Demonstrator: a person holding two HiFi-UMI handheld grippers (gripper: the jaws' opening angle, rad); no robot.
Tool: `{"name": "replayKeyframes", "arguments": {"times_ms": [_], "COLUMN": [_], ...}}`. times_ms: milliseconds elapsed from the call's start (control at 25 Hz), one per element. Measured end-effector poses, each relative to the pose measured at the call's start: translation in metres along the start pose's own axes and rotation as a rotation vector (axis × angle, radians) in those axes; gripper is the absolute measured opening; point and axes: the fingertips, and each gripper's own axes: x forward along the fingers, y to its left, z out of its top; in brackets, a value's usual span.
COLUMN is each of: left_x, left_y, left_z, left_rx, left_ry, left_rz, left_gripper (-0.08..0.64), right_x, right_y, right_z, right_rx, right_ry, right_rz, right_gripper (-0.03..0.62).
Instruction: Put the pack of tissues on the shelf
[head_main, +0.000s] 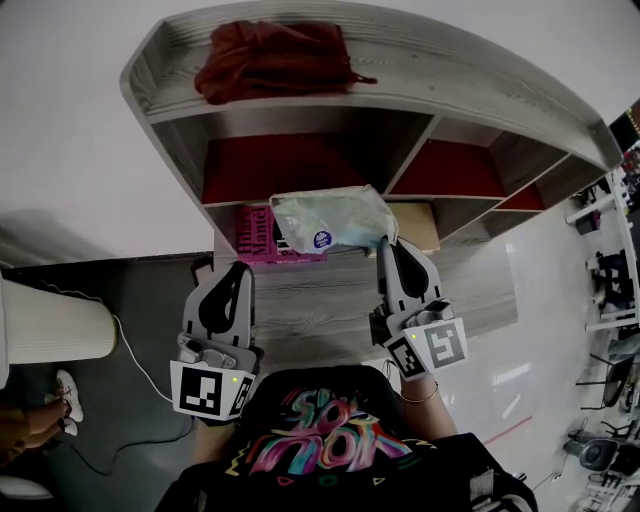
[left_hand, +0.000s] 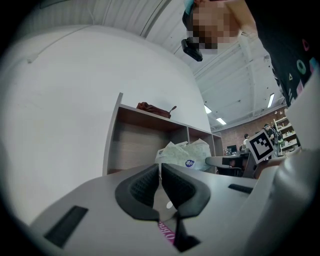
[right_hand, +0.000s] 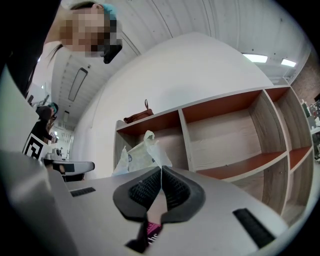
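1. A white wall fills the head view from 9 to 12 o'clock.
2. Against it, at 12 o'clock, stands a wooden shelf with red-backed compartments.
3. Dark grey floor lies at 8 o'clock, glossy pale floor at 3 o'clock.
4. Office chairs crowd 4 o'clock.
5. In the left gripper view, ceiling strip lights glow between 2 and 3 o'clock.
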Motion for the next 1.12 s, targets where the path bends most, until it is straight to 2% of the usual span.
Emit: {"name": "replayKeyframes", "arguments": {"times_ms": [240,680,1120], "left_x": [0.000,-0.004,-0.016], "left_y": [-0.006,-0.021,-0.023], "left_z": [-0.006,-0.007,-0.015], "left_rx": [-0.006,0.007,-0.011], "left_ry": [0.012,0.020,0.033], "left_rz": [-0.005,-0.028,-0.019], "left_gripper": [0.035,0.035,0.035], "right_x": [0.010,0.046,0.081], "right_y": [0.006,0.028,0.026], "right_z": [0.000,0.025,0.013], "right_rx": [0.006,-0.036,-0.102], "right_ry": [-0.016,-0.101,-0.108], "right_rz": [0.005,0.046,0.006], "right_gripper": [0.017,0.017,0.017]}}
